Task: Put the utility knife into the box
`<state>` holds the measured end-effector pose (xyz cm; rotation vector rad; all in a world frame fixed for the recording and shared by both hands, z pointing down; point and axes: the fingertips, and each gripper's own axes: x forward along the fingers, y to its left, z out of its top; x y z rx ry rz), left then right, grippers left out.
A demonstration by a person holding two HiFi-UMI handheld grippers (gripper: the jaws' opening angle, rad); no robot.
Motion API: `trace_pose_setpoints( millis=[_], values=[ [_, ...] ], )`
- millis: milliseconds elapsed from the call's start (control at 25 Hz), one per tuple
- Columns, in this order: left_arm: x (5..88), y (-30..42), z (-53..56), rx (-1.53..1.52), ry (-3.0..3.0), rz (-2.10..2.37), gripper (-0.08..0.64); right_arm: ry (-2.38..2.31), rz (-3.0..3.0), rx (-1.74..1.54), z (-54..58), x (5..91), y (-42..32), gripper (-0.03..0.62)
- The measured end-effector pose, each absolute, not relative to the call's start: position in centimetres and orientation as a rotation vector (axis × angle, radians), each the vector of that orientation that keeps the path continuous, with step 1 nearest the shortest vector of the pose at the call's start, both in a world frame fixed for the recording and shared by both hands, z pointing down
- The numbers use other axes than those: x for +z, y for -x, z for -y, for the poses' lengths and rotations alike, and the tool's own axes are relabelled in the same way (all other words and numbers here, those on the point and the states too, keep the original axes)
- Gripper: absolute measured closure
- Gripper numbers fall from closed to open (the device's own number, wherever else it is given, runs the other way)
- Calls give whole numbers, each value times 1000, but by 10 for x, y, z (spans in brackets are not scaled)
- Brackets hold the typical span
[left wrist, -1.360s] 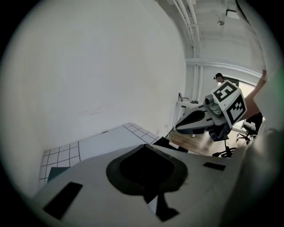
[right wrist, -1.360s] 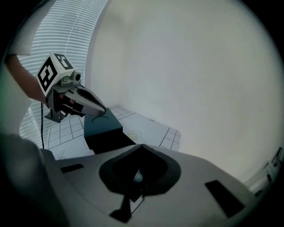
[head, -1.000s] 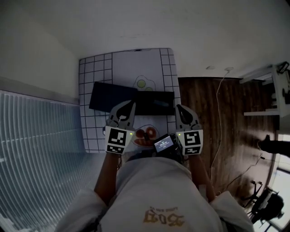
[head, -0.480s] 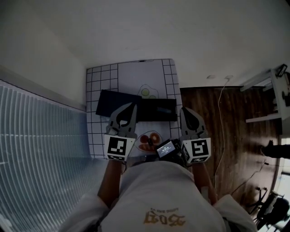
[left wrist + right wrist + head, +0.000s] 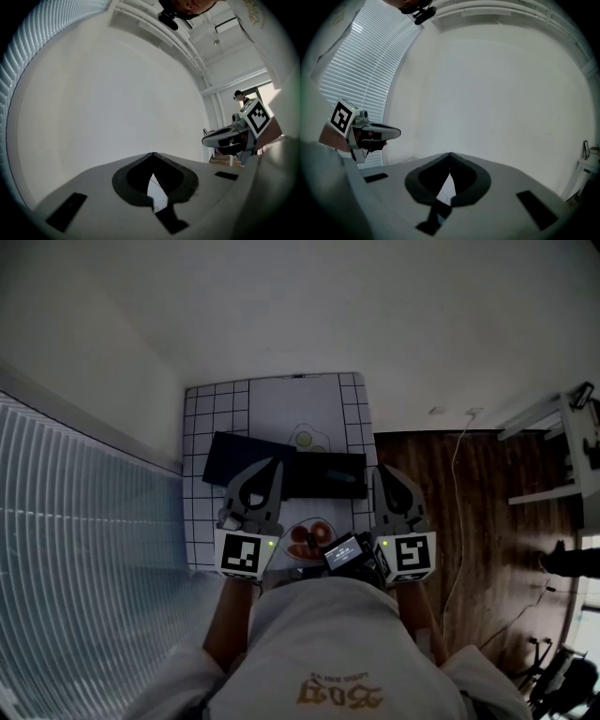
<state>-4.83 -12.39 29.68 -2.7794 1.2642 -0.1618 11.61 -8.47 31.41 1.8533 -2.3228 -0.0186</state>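
Two flat black box parts lie on the checked table cloth (image 5: 202,502), one at the left (image 5: 236,457), one at the right (image 5: 328,472). I cannot make out the utility knife for certain. My left gripper (image 5: 274,465) hangs above the left part's near edge, shut, with nothing between its jaws. My right gripper (image 5: 382,470) hangs over the table's right edge, also shut and empty. In the left gripper view the closed tips (image 5: 153,153) point at a bare wall. The right gripper view shows its closed tips (image 5: 449,153) against the same wall.
A small dish with red pieces (image 5: 309,535) sits at the table's near edge, beside a small device with a lit screen (image 5: 341,550). An egg picture (image 5: 307,439) marks the cloth. Window blinds (image 5: 84,549) run at the left, wooden floor (image 5: 469,502) with a cable at the right.
Both grippers have risen together above the table and tipped up toward level. Their jaws stayed shut and empty. The table now looks farther below them.
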Motion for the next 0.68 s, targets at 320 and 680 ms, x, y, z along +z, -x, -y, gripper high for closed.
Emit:
trace_pose_setpoints(
  millis=[320, 680],
  values=[
    [293, 50, 127, -153, 2707, -1265, 552, -1839, 2328, 16, 88, 320, -120, 586],
    [299, 47, 137, -155, 2739, -1261, 552, -1843, 2326, -25, 100, 319, -117, 585]
  ],
)
